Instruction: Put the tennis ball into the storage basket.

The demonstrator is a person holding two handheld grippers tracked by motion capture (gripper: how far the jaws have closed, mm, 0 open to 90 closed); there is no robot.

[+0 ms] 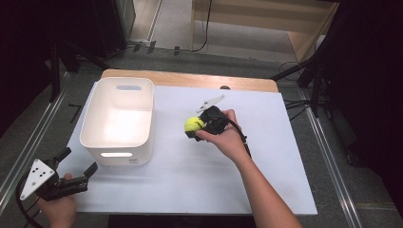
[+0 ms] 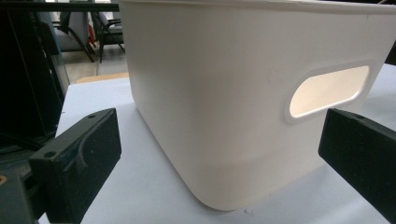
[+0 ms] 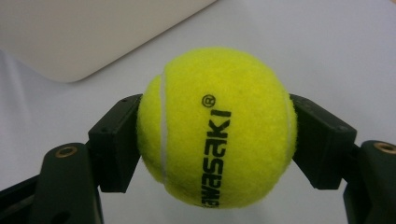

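Ball (image 3: 217,126), yellow, marked in black lettering, is clamped between the jaws of the right gripper (image 1: 196,127), one jaw on each side. It sits near the middle of the table (image 1: 266,142), just right of the white bin (image 1: 119,118). Left gripper (image 1: 76,164) is at the table's front-left corner, jaws apart and holding nothing, facing the bin's handle cutout.

Grey floor (image 1: 199,57) – dark surroundings, wooden furniture (image 1: 266,21) behind.
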